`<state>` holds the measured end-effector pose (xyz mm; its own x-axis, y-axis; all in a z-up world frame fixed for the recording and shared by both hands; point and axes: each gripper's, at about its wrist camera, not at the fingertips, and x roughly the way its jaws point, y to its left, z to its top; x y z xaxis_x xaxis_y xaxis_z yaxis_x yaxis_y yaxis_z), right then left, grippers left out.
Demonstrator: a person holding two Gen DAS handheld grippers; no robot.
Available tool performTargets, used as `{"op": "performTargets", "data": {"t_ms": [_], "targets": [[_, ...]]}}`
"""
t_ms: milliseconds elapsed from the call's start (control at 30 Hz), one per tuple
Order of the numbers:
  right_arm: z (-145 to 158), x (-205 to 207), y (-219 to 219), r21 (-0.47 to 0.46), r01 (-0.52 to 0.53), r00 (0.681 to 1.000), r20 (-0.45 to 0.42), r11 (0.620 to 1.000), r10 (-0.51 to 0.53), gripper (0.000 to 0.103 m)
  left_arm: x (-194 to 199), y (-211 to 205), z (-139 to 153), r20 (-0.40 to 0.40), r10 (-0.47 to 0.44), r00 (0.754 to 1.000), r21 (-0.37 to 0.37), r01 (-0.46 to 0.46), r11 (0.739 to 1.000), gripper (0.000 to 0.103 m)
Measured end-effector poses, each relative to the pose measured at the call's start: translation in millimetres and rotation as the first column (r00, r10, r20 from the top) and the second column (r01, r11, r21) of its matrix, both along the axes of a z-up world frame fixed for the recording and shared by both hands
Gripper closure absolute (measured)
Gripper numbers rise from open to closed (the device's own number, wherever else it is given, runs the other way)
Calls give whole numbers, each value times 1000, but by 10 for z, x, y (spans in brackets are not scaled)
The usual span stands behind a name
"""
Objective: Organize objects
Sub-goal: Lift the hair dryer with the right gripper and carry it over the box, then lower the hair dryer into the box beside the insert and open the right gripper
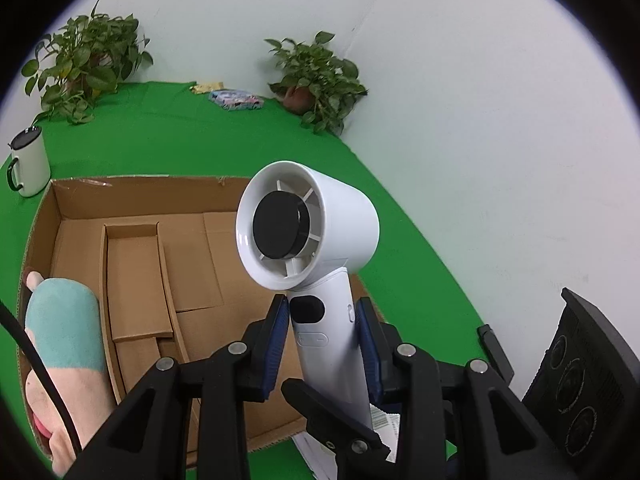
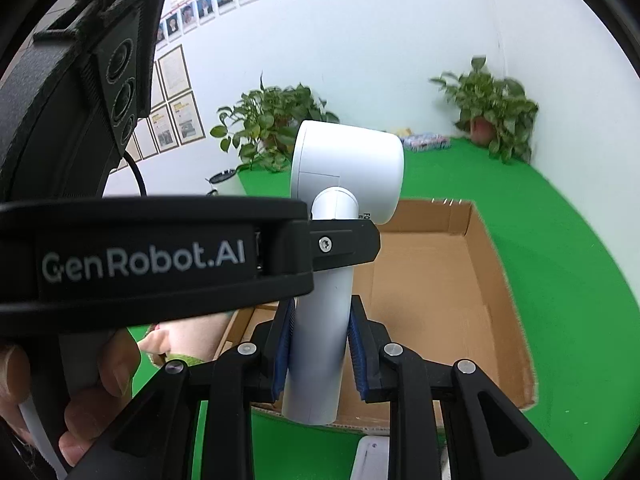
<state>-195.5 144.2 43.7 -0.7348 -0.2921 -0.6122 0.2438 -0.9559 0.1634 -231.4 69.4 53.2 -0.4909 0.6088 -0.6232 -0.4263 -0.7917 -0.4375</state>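
Note:
A white handheld fan [image 1: 308,232] with a round head and black hub is held upright above an open cardboard box [image 1: 168,264]. My left gripper [image 1: 324,328] is shut on the fan's handle, just under the head. My right gripper [image 2: 322,340] is shut on the same handle [image 2: 320,344], lower down, with the left gripper's black finger [image 2: 344,244] crossing above it. The box [image 2: 440,288] holds a smaller cardboard insert [image 1: 136,280] and a pink and teal plush toy [image 1: 64,332] at its left side.
The box sits on a green cloth [image 1: 180,136]. A white mug [image 1: 28,168] stands at the left. Two potted plants [image 1: 88,60] [image 1: 316,80] stand against the back wall, with a small colourful packet [image 1: 236,100] between them. White papers [image 1: 384,424] lie under the grippers.

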Motion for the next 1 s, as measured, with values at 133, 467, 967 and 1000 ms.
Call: {"op": "performTargets", "data": {"t_ms": [133,467,967,1000], "targets": [[-273,-185,-32,-26,-16,997,75,1000,18,79,-188,26,-283,72,16,997,-29,-14,999,70],[-1112,-561,132,-144,-34,966,249,989,69,79,-520,68,-938,224,78,972,-145,-47,988,70],[-1614,-823,228,-168,10,932,359,986,52,80,-608,-9,-1210,322,128,938,-190,-69,979,70],[-1614,-824,232,-170,10,933,357,985,52,80,-600,-23,-1189,318,136,938,-194,-76,978,69]]}}
